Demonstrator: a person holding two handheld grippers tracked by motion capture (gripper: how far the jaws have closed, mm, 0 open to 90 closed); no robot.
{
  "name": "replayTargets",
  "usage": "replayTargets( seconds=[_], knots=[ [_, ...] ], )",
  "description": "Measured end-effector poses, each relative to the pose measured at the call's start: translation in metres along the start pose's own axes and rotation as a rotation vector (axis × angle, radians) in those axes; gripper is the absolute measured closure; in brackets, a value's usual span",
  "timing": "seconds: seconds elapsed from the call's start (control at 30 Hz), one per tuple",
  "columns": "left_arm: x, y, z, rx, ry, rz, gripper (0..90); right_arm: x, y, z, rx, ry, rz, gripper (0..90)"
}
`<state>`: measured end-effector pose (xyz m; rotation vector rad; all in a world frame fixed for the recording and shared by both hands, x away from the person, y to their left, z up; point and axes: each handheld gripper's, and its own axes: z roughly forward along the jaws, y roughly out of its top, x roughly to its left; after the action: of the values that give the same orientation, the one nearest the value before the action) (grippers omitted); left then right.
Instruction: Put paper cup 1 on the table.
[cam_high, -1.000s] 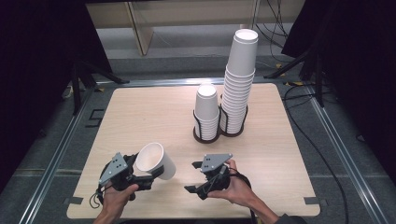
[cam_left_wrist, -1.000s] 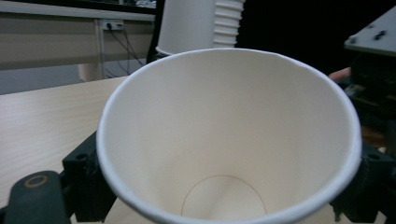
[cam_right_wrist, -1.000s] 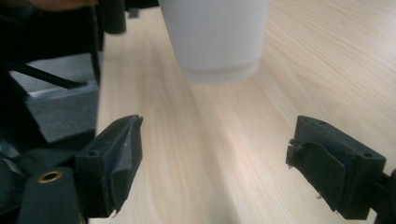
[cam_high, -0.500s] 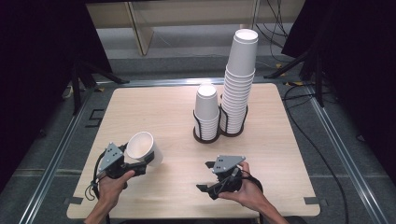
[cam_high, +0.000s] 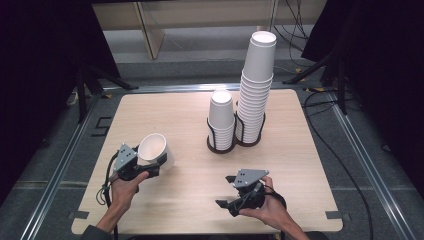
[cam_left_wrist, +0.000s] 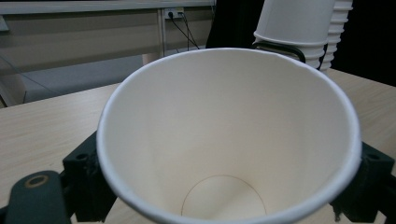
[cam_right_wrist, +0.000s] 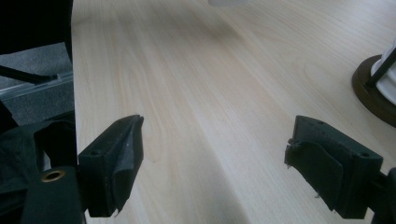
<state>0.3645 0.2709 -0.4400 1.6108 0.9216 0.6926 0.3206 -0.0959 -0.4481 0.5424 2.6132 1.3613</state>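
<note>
The left claw pinches a single paper cup by its side wall, jaws pressed against opposite sides, above the bench front left. Cup axis is tilted; the mouth faces up and toward the person, probably for transfer to the stacks. The right claw is spread and carries nothing.

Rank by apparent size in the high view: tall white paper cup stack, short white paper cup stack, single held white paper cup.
1. Tall white paper cup stack
2. Short white paper cup stack
3. Single white paper cup held in the left gripper
</note>
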Motion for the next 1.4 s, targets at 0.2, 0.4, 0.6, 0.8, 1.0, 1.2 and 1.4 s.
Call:
replayTargets(
  seconds=[0.2,0.4,0.6,0.8,1.0,1.2,1.4],
  knots=[
    [0.008,-0.001,0.014,0.021,0.020,0.003,12.4,0.000,-0.002,-0.001,0.007,-0.007,-0.010,18.4],
    [0.020,-0.002,0.028,0.038,0.054,0.008,12.4,0.001,-0.003,0.000,0.013,-0.006,-0.009,18.4],
    [0.032,0.000,0.039,0.037,0.077,-0.002,12.3,0.001,-0.003,0.000,0.019,-0.007,-0.007,18.4],
    [0.041,0.002,0.052,0.040,0.100,-0.013,12.3,0.002,-0.004,0.002,0.030,-0.004,-0.012,18.4],
    [0.048,0.002,0.070,0.063,0.133,0.002,12.2,0.001,-0.004,0.002,0.027,-0.009,-0.020,18.4],
    [0.054,0.000,0.086,0.106,0.171,0.008,12.2,0.001,-0.004,0.002,0.029,-0.006,-0.019,18.5],
    [0.057,-0.003,0.101,0.135,0.197,0.025,12.0,0.002,-0.004,0.003,0.032,0.008,-0.013,18.5]
  ],
)
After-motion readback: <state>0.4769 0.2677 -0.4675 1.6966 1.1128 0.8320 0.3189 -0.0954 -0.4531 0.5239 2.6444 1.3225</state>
